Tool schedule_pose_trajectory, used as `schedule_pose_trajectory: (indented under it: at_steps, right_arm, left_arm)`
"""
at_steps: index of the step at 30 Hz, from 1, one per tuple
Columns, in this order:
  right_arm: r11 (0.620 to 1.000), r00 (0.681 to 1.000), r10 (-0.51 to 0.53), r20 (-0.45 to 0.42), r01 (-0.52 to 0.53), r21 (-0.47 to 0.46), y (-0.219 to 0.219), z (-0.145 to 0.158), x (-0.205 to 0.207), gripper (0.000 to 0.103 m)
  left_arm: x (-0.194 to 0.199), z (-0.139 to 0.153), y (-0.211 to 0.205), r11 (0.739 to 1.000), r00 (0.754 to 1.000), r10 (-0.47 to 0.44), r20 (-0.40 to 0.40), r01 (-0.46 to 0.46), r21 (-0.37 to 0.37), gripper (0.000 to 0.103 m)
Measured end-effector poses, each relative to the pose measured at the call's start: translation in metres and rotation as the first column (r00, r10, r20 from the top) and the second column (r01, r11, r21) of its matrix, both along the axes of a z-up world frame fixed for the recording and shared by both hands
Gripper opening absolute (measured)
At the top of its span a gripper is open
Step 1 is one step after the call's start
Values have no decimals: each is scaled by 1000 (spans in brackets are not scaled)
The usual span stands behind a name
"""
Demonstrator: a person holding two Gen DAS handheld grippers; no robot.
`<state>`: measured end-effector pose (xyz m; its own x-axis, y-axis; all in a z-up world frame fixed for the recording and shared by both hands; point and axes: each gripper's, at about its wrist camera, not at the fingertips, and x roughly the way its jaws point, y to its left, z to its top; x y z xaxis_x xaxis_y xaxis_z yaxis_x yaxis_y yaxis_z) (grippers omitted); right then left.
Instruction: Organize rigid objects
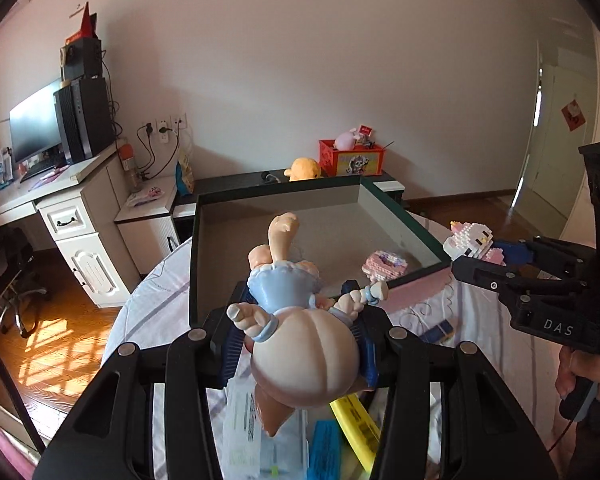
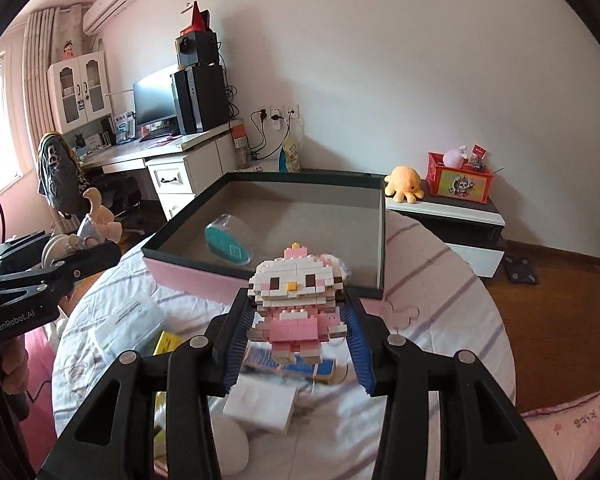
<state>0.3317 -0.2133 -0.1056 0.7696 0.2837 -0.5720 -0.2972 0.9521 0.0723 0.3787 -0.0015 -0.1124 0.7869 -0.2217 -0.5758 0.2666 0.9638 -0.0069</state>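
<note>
Two handheld claws hover over a bed with a striped white cover, each carrying a toy toward a large open box point(image 2: 374, 240) with a dark rim and pink side.

In the left wrist view, the left claw point(image 1: 300, 320) at lower centre is closed on a doll point(image 1: 296, 320) in a blue dress, held head toward the camera, legs pointing at the box. In the right wrist view, the right claw point(image 2: 296, 324) at lower centre grips a block-built cat figure point(image 2: 296, 292), white head and pink body, between its blue pads.

Some sorting appears done: a pink block piece point(image 1: 384, 266) lies in the box's right corner in the left view, and a clear tub with a teal lid point(image 2: 230, 242) lies inside it in the right view. Neither view shows both.

More seems left: packets point(image 2: 132, 322), a yellow item point(image 1: 356, 420), a white box point(image 2: 260, 404) and a blue-printed piece point(image 2: 324, 370) lie on the bed in the lower frame.

Each view also catches the other claw at its edge, with a hand point(image 1: 584, 376) on its handle.
</note>
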Motion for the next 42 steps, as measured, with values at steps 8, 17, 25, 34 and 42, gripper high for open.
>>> schedule_pose_trajectory:
  at_steps: [8,17,25,34,42]
  right_arm:
    - [999,994,30,-107,-32,-20,33,-17,100,46]
    - [998,971,31,-238,-43,-43,51,-57,153,46]
    - [1000,982,-3,-190,4,7,39,-48,131,71]
    - [998,997,-59,46,58,16,32,24,12,83]
    - [988,969,-154,192,155,11,25,56,-113,86]
  left_arm:
    - [103,-31,8,997,988,73,-138,-67,46,47]
    - [129,-50,15,994,982,106,-159,-101,36,57]
    - [94,-23,28,993,988,120,-97,-121,-6,79]
    - [-46,38,27,986,977,163,134,-160,-35,102]
    - [-165,60,17,974,945,224,238,-211,-78,103]
